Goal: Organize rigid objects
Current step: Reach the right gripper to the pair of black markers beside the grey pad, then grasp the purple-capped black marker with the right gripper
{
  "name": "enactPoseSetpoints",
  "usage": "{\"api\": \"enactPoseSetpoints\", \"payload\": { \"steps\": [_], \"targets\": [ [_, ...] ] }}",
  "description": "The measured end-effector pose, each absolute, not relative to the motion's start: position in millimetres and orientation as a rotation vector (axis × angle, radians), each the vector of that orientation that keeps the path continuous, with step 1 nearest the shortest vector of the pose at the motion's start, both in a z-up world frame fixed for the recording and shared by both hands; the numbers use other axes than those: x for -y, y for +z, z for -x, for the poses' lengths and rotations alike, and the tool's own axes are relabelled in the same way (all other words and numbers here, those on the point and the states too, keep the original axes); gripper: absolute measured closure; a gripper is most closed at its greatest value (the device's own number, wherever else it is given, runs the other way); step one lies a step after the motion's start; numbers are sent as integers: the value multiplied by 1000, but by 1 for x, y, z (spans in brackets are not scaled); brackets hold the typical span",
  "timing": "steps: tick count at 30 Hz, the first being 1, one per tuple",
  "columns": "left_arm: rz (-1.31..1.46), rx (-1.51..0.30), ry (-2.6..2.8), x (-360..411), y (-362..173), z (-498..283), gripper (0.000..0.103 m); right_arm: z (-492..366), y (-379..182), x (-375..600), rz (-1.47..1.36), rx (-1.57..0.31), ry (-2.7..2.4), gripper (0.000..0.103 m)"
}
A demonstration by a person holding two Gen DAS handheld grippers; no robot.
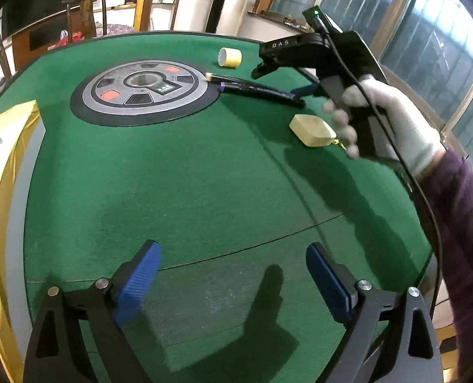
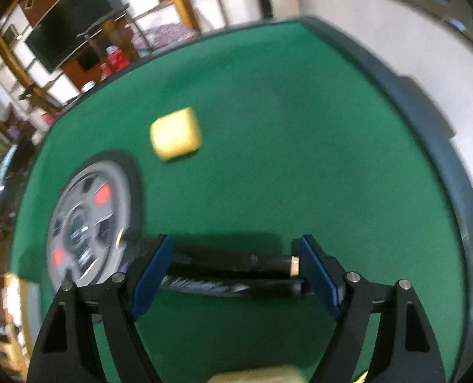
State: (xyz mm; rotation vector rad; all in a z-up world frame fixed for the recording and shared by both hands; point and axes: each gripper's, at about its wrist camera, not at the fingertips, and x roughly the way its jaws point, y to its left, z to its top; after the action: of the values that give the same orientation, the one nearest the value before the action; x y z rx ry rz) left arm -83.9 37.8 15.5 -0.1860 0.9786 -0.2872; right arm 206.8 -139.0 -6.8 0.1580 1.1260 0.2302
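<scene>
Open right tool (image 2: 233,261) straddles two long black pens (image 2: 230,260); two pale-yellow items dot the green desk (image 1: 204,175); left tool (image 1: 233,274) open, empty.

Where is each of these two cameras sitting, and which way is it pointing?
Left wrist: rides the left tool, looking across the green felt table; shows its blue fingers and the gloved right hand.
Right wrist: rides the right tool, looking down at the long black pens between its open fingers.
Shared: pens, round grey centre panel, pale yellow cylinder.
</scene>
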Motion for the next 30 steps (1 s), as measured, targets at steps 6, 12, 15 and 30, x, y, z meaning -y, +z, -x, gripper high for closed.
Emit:
{"api": "enactPoseSetpoints", "payload": {
  "steps": [6, 12, 15, 30],
  "targets": [
    [201, -976, -293, -39, 16, 84, 9, -167, -6, 114, -165, -1198, 412, 28],
    [209, -974, -296, -39, 17, 84, 9, -112, -4, 87, -110, -1300, 639, 28],
    [214, -973, -298, -40, 17, 84, 9, -103, 15, 91, -107, -1235, 626, 28],
    [271, -957, -319, -47, 16, 85, 9, -187, 1, 73, 121, -1093, 235, 48]
  ]
}}
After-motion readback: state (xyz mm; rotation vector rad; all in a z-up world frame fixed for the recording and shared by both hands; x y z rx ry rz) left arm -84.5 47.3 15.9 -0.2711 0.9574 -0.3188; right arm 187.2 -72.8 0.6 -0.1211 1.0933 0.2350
